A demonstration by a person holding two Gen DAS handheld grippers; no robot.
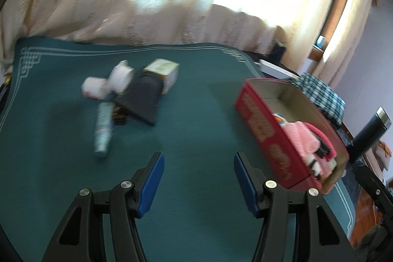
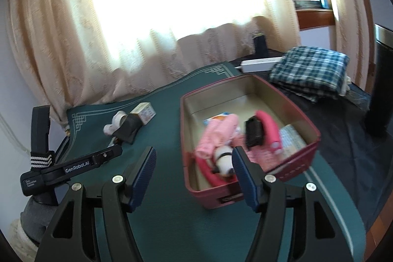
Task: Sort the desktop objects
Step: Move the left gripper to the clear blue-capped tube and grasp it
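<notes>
Partly done: red box (image 1: 265,124) w/ pink items on right, pile (image 1: 127,92) far left still loose on counter (image 1: 196,114); both grippers' jaws apart, empty.

Red box (image 1: 266,125); teal mat (image 1: 196,102), white border lines; blue-white plaid cloth (image 2: 309,71).

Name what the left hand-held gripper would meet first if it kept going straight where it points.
Probably bare green mat: the open left hand-held gripper aims between the clutter and the red box, though blur leaves depth uncertain.
</notes>
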